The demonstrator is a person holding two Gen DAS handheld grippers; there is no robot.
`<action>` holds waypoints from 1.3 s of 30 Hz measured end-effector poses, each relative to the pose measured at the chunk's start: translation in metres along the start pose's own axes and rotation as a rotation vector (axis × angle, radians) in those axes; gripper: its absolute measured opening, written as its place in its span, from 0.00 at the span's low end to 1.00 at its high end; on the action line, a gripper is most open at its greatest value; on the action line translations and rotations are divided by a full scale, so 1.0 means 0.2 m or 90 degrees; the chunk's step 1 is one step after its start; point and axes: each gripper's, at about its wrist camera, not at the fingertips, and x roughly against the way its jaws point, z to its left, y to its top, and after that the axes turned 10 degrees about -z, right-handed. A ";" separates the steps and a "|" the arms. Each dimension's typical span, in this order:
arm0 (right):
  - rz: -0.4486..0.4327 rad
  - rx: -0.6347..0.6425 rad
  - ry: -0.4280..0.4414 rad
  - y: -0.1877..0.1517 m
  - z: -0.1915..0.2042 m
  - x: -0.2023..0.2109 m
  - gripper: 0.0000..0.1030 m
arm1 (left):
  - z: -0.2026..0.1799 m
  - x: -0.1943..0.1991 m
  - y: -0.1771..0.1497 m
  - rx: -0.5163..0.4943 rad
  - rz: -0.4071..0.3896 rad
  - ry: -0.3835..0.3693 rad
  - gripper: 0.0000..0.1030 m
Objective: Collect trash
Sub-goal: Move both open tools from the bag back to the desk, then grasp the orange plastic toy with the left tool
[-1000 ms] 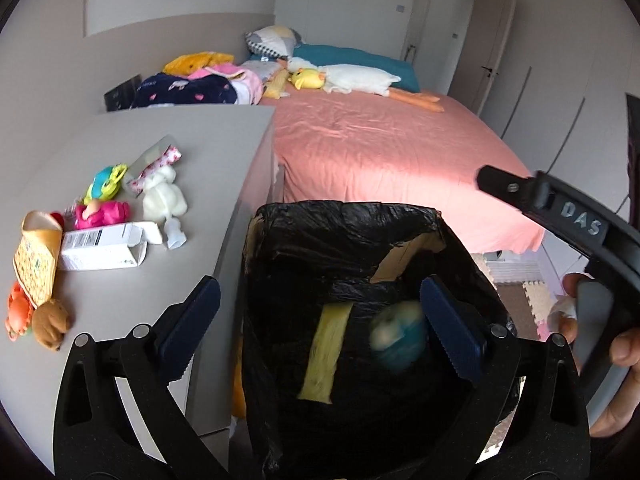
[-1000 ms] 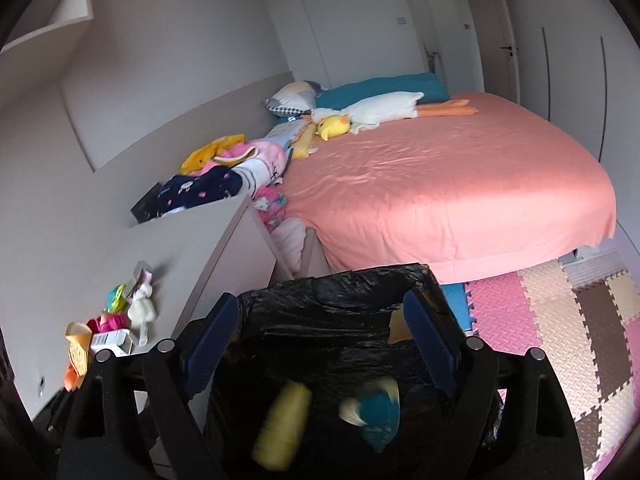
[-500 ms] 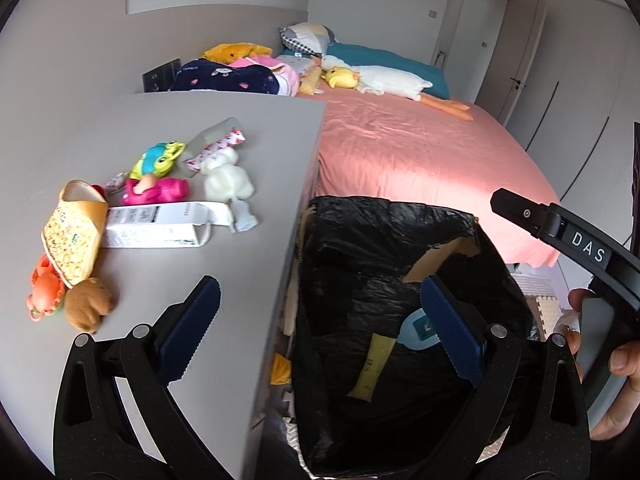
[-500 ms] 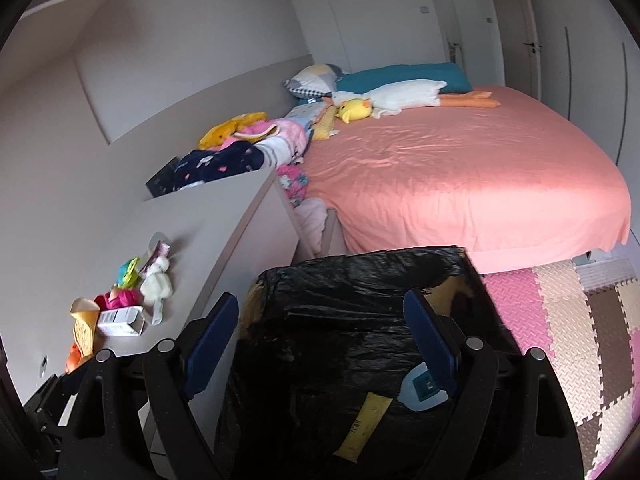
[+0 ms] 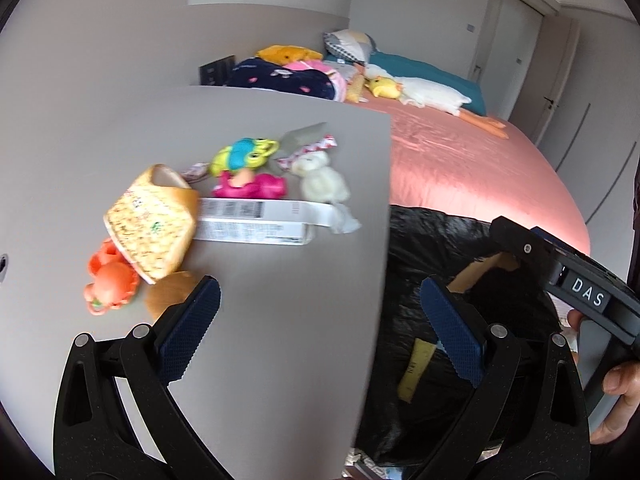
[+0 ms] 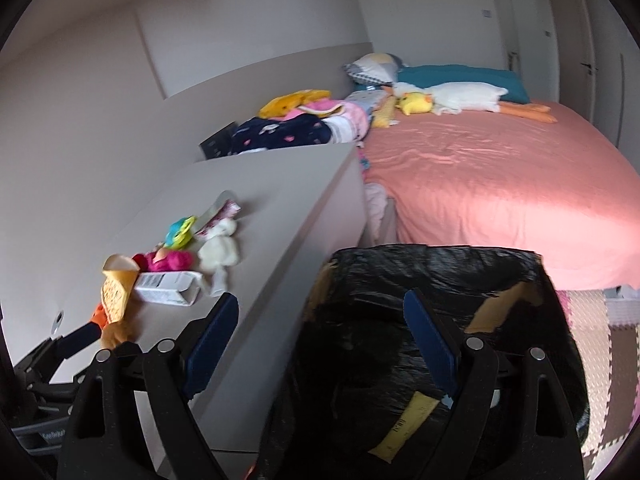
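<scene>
Both my tongs, left tongs (image 5: 318, 326) and right tongs (image 6: 320, 326), gaped wide, empty. White carton (image 5: 256, 222) ahead-left among toys; risked grabbing white plush (image 5: 322, 180) instead.

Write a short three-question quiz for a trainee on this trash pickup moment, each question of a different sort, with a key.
1. True or false: the left hand-held gripper is shut on the white carton.
2. Multiple choice: the yellow wrapper lies A) on the bed, B) inside the black trash bag, C) on the grey cabinet top.
3. Fill in: the white carton lies between the yellow-patterned snack pouch and the crumpled white ____.

Key
1. False: both the left and the right hand-held gripper are open and hold nothing.
2. B
3. tissue (blurred, so this is a likely reading)
</scene>
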 end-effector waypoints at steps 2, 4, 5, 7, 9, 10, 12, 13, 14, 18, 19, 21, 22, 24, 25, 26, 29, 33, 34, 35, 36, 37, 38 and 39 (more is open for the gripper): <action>0.006 0.010 0.011 -0.01 0.05 -0.02 0.82 | 0.04 0.01 0.00 0.001 -0.003 0.010 0.94; 0.010 0.018 0.019 -0.02 0.08 -0.04 0.82 | 0.08 0.02 0.00 0.005 -0.006 0.021 0.94; 0.014 0.022 0.022 -0.02 0.11 -0.05 0.82 | 0.11 0.02 0.00 0.008 -0.006 0.026 0.94; 0.019 0.029 0.027 -0.03 0.14 -0.06 0.82 | 0.16 0.03 -0.01 0.017 -0.008 0.032 0.94; 0.023 0.034 0.031 -0.05 0.18 -0.08 0.82 | 0.21 0.04 -0.01 0.025 -0.009 0.038 0.94; 0.024 0.037 0.033 -0.05 0.19 -0.08 0.82 | 0.23 0.04 -0.01 0.029 -0.010 0.041 0.94; 0.027 0.042 0.038 -0.06 0.22 -0.09 0.82 | 0.27 0.05 -0.02 0.035 -0.012 0.047 0.94; 0.028 0.044 0.040 -0.06 0.24 -0.10 0.82 | 0.30 0.06 -0.02 0.039 -0.013 0.053 0.94; 0.030 0.047 0.044 -0.07 0.26 -0.10 0.82 | 0.32 0.06 -0.02 0.042 -0.014 0.056 0.94; 0.039 0.062 0.059 -0.09 0.35 -0.13 0.82 | 0.41 0.07 -0.02 0.059 -0.016 0.073 0.94; 0.043 0.065 0.065 -0.10 0.37 -0.14 0.82 | 0.45 0.07 -0.02 0.063 -0.016 0.082 0.94; 0.051 0.068 0.079 -0.12 0.43 -0.16 0.82 | 0.49 0.07 -0.02 0.068 -0.015 0.094 0.94; 0.053 0.067 0.085 -0.12 0.45 -0.17 0.82 | 0.53 0.07 -0.03 0.072 -0.014 0.102 0.94; 0.061 0.067 0.100 -0.14 0.49 -0.18 0.82 | 0.58 0.06 -0.04 0.081 -0.011 0.115 0.94; 0.064 0.070 0.104 -0.15 0.51 -0.19 0.82 | 0.61 0.06 -0.04 0.091 -0.010 0.129 0.94; 0.067 0.075 0.108 -0.16 0.54 -0.20 0.82 | 0.64 0.05 -0.04 0.103 -0.009 0.138 0.94; 0.077 0.087 0.117 -0.18 0.60 -0.22 0.82 | 0.71 0.03 -0.05 0.120 -0.004 0.152 0.90; 0.086 0.104 0.124 -0.21 0.65 -0.23 0.82 | 0.74 -0.01 -0.06 0.116 0.010 0.164 0.81; 0.089 0.107 0.125 -0.21 0.67 -0.24 0.82 | 0.75 -0.03 -0.06 0.114 0.015 0.168 0.79; 0.091 0.111 0.127 -0.22 0.68 -0.24 0.82 | 0.75 -0.04 -0.06 0.110 0.018 0.169 0.78; 0.092 0.114 0.128 -0.23 0.69 -0.25 0.82 | 0.75 -0.05 -0.06 0.107 0.020 0.169 0.78; 0.094 0.119 0.130 -0.23 0.71 -0.25 0.82 | 0.75 -0.06 -0.06 0.102 0.024 0.169 0.77; 0.095 0.124 0.133 -0.24 0.72 -0.26 0.82 | 0.75 -0.08 -0.05 0.096 0.026 0.168 0.77; 0.096 0.128 0.136 -0.24 0.74 -0.26 0.82 | 0.75 -0.08 -0.05 0.092 0.028 0.167 0.77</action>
